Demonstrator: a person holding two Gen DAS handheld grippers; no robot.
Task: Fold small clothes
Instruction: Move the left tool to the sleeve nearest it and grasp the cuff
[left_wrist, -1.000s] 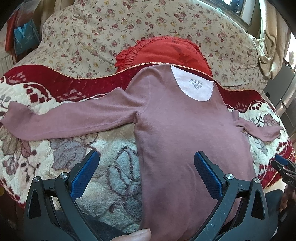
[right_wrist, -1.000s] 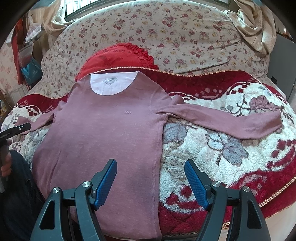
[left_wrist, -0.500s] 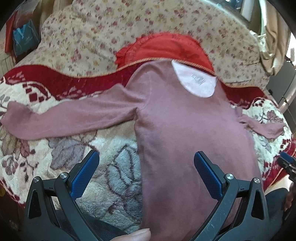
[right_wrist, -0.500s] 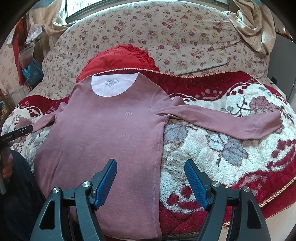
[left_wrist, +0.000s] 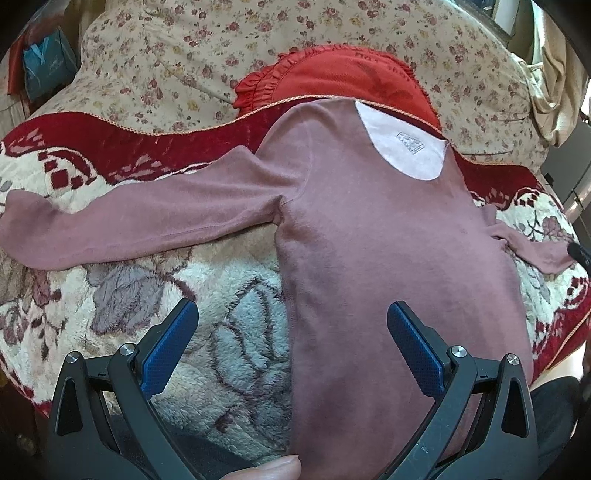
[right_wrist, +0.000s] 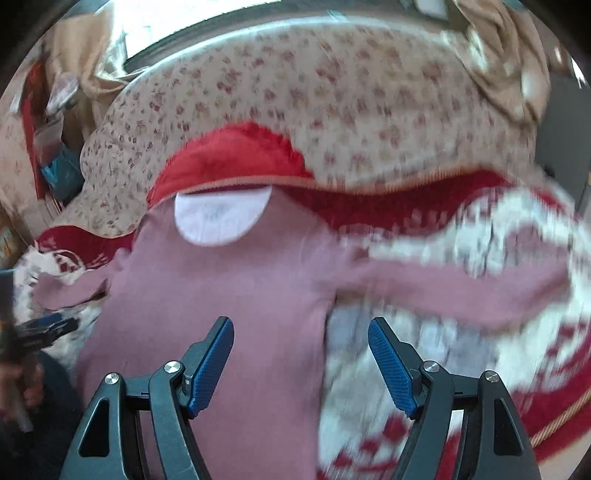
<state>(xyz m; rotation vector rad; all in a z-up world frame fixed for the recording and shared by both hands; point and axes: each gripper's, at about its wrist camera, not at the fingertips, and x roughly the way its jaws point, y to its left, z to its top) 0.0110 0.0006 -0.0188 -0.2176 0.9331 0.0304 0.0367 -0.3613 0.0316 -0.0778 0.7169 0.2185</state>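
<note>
A mauve long-sleeved shirt (left_wrist: 388, 258) lies flat and face up on a plush blanket, neck away from me, with a white inner neck patch (left_wrist: 402, 147). One sleeve (left_wrist: 147, 225) stretches out to the left; the other sleeve (left_wrist: 532, 251) lies bunched at the right. My left gripper (left_wrist: 291, 332) is open and empty above the shirt's left side seam near the hem. In the blurred right wrist view the shirt (right_wrist: 236, 302) shows again, and my right gripper (right_wrist: 301, 343) is open and empty above its right side seam, with a long sleeve (right_wrist: 461, 284) running right.
A red and cream floral blanket (left_wrist: 129, 295) covers the seat. A red frilled cushion (left_wrist: 343, 77) lies behind the shirt's neck against a floral sofa back (left_wrist: 177, 62). A beige cloth (right_wrist: 509, 74) hangs at the right. The left gripper shows at the right view's left edge (right_wrist: 40, 328).
Both grippers have moved forward over the shirt, which looks larger now. The right wrist view has turned blurred from fast motion and tilted. Both grippers stay open.
</note>
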